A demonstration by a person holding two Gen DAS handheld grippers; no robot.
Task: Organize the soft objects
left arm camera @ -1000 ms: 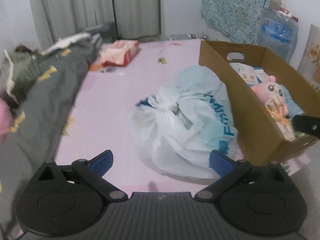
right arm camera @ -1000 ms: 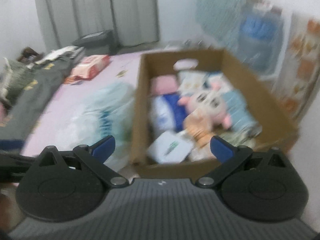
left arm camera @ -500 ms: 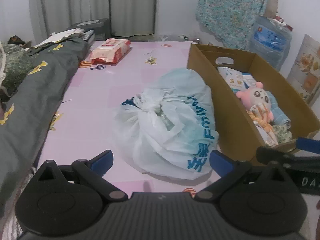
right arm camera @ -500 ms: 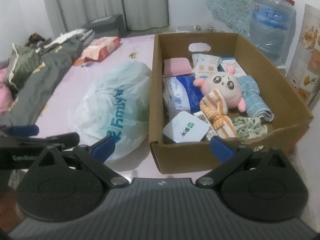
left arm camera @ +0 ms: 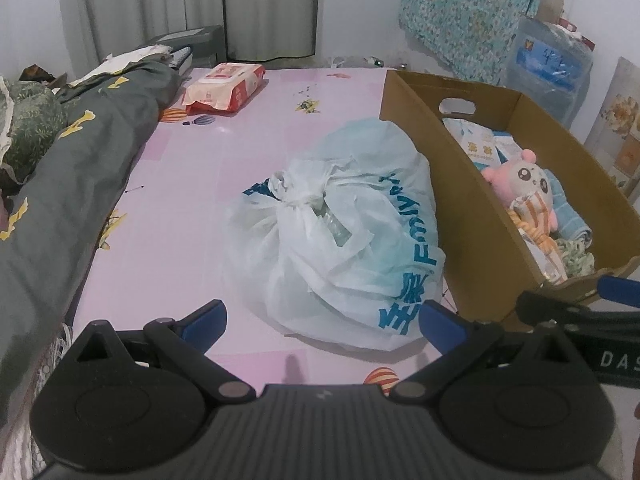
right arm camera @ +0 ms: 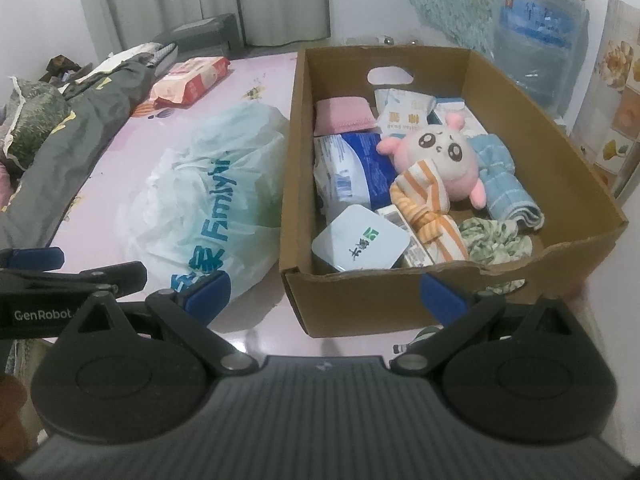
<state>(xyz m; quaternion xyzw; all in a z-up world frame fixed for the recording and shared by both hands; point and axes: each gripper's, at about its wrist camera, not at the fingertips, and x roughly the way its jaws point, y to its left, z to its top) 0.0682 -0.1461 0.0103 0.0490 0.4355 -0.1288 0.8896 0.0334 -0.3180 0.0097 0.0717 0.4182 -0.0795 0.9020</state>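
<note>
Soft things lie packed in the cardboard box (right arm camera: 540, 184), and both my grippers hang short of it with nothing between their fingers. My left gripper (left arm camera: 322, 320) is spread wide over the pink mat (left arm camera: 192, 184), its blue tips framing the near end of the tied white plastic bag (left arm camera: 344, 232). My right gripper (right arm camera: 326, 290) is likewise spread wide, its tips in front of the box's torn near wall. The bag rests against the box's left wall. Inside the box, a pink plush toy (right arm camera: 440, 160) lies in the middle with an orange-striped cloth (right arm camera: 432, 216) across its front. A rolled blue towel (right arm camera: 504, 184) sits to its right and a green patterned scrunchie (right arm camera: 496, 240) lies near the front right corner. A folded pink cloth (right arm camera: 344, 116) sits at the back left, beside a white tissue pack (right arm camera: 404, 114). A blue-and-white package (right arm camera: 356, 168) and a white tin (right arm camera: 360, 240) fill the left side. Farther off on the mat lies a red wipes pack (left arm camera: 224, 88), next to a grey quilt (left arm camera: 60, 184).
</note>
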